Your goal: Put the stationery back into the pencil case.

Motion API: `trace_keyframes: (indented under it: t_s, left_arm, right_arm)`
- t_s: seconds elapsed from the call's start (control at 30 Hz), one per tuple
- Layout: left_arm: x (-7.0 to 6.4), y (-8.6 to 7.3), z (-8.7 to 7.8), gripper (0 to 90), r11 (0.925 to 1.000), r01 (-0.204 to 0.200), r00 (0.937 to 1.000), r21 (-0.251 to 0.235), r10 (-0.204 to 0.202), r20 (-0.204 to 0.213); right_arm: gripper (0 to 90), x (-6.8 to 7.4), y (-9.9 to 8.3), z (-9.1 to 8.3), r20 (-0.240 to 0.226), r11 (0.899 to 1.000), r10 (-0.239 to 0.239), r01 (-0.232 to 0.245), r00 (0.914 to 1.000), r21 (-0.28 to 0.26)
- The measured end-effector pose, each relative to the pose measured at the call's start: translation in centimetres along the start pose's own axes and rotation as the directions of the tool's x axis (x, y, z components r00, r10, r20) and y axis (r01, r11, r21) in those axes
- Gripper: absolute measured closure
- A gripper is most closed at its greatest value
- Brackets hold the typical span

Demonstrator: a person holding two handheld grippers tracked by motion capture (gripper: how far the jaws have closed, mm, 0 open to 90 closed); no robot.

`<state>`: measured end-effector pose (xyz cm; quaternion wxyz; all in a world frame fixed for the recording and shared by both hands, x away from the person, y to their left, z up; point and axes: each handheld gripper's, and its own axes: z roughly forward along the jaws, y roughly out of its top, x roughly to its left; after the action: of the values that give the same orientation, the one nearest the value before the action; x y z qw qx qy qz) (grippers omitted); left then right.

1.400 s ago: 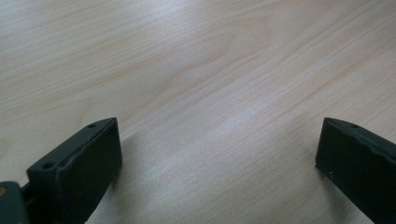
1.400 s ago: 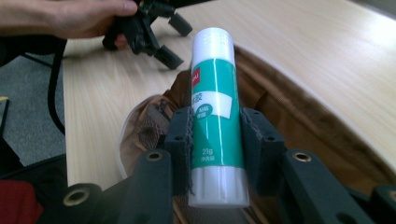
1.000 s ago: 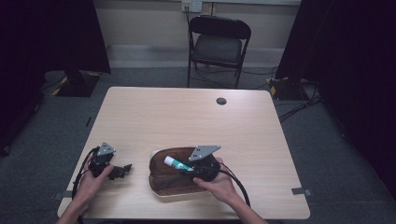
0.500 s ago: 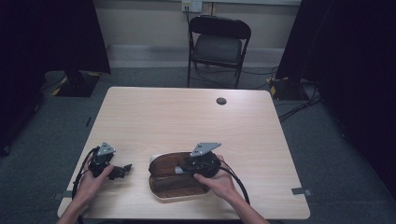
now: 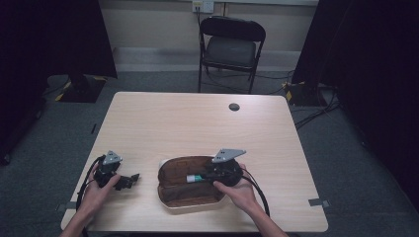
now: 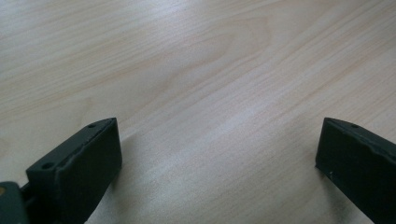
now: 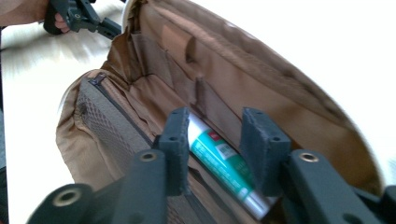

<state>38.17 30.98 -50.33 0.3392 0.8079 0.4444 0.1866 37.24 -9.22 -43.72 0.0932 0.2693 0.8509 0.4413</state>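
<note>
In open case (image 5: 173, 190), tube (image 5: 193, 178) visible again between right gripper (image 5: 205, 176) fingers

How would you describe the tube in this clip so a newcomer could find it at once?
Start at the wooden table and find the open brown pouch near its front edge. The tube lies inside, at the pouch's right side, between the right gripper fingers. Its white and green body stands out against the brown lining.

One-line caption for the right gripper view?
Right tool straddling a green-and-white tube inside an open brown pouch.
</note>
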Motion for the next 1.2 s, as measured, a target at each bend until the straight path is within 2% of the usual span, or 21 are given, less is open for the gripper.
trace_keyframes:
  t_s: [0.1,0.17,0.33,0.43,0.53,0.6,0.63,0.67,0.7,0.73,0.77,0.83,0.87,0.9,0.93,1.03,1.07,1.1,1.2]
  left_arm:
    - [0.0,0.0,0.0,0.0,1.0,0.001,1.0,0.001,-0.001,0.0]
    - [0.0,0.0,0.0,0.0,1.0,0.0,1.0,0.0,0.0,0.0]
    - [0.0,0.0,0.0,0.0,1.0,0.0,1.0,0.0,0.0,0.0]
    - [0.0,0.0,0.0,0.0,1.0,0.0,1.0,0.001,0.0,0.0]
    - [0.0,0.0,0.0,0.0,1.0,0.001,1.0,0.001,-0.001,0.0]
    - [0.0,0.0,0.0,0.0,1.0,0.001,1.0,0.001,-0.001,0.0]
    - [0.0,0.0,0.0,0.0,1.0,0.001,1.0,0.001,-0.001,0.0]
    - [0.0,0.0,0.0,0.0,1.0,0.001,1.0,0.001,-0.001,0.0]
    - [0.0,0.0,0.0,0.0,1.0,0.001,1.0,0.001,-0.001,0.0]
    - [0.0,0.0,0.0,0.0,1.0,0.001,1.0,0.001,-0.001,0.0]
    - [0.0,0.0,0.0,0.0,1.0,0.0,1.0,0.001,0.0,0.0]
    - [0.0,0.0,0.0,0.0,1.0,0.0,1.0,0.001,0.0,0.0]
    - [0.0,0.0,0.0,0.0,1.0,0.0,1.0,0.001,0.0,0.0]
    - [0.0,0.0,0.0,0.0,1.0,0.0,1.0,0.002,0.0,0.0]
    - [0.0,0.0,0.0,0.0,1.0,0.0,1.0,0.001,0.0,0.0]
    - [0.0,0.0,0.0,0.0,1.0,0.0,1.0,0.001,0.0,0.0]
    - [0.0,0.0,0.0,0.0,1.0,0.0,1.0,0.001,0.0,0.0]
    - [0.0,0.0,0.0,0.0,1.0,0.0,1.0,0.0,0.0,0.0]
    - [0.0,0.0,0.0,0.0,1.0,0.0,1.0,0.001,0.0,0.0]
  right_arm:
    - [57.3,-0.1,-0.1,-0.7,0.015,1.0,0.005,-0.004,0.9999,-0.015]
    - [56.0,-0.2,-0.3,-1.4,0.008,0.999,0.013,-0.013,0.9999,-0.036]
    - [55.5,-0.3,-0.8,-2.8,0.02,0.998,0.02,-0.019,0.9996,-0.059]
    - [57.0,-0.6,-1.6,-4.5,0.046,0.997,0.029,-0.025,0.9985,-0.076]
    - [57.2,-1.2,-2.2,-5.4,0.056,0.995,0.052,-0.047,0.997,-0.09]
    - [57.0,-1.4,-2.4,-5.7,0.074,0.995,0.052,-0.046,0.9959,-0.085]
    - [56.4,-1.9,-3.1,-6.4,0.097,0.995,0.06,-0.052,0.9935,-0.088]
    - [56.4,-1.9,-3.1,-6.4,0.097,0.995,0.06,-0.052,0.9935,-0.088]
    - [54.8,-2.4,-3.6,-7.0,0.126,0.994,0.076,-0.065,0.9891,-0.092]
    - [54.8,-2.4,-3.6,-7.0,0.126,0.994,0.076,-0.065,0.9891,-0.092]
    - [52.7,-3.1,-4.1,-7.6,0.146,0.991,0.103,-0.089,0.9839,-0.104]
    - [48.5,-3.7,-4.5,-8.1,0.178,0.989,0.117,-0.098,0.9772,-0.11]
    - [48.5,-3.7,-4.5,-8.1,0.178,0.989,0.117,-0.098,0.9772,-0.11]
    - [44.2,-4.4,-5.1,-8.7,0.198,0.984,0.151,-0.129,0.9685,-0.12]
    - [41.8,-4.7,-5.3,-8.9,0.2,0.981,0.167,-0.144,0.9654,-0.129]
    - [35.5,-6.1,-6.3,-9.6,0.244,0.971,0.221,-0.191,0.9442,-0.142]
    - [35.5,-6.1,-6.3,-9.6,0.244,0.971,0.221,-0.191,0.9442,-0.142]
    - [31.9,-7.0,-6.9,-10.0,0.273,0.966,0.251,-0.221,0.9287,-0.138]
    - [22.8,-8.3,-7.9,-10.3,0.307,0.954,0.301,-0.28,0.9031,-0.111]
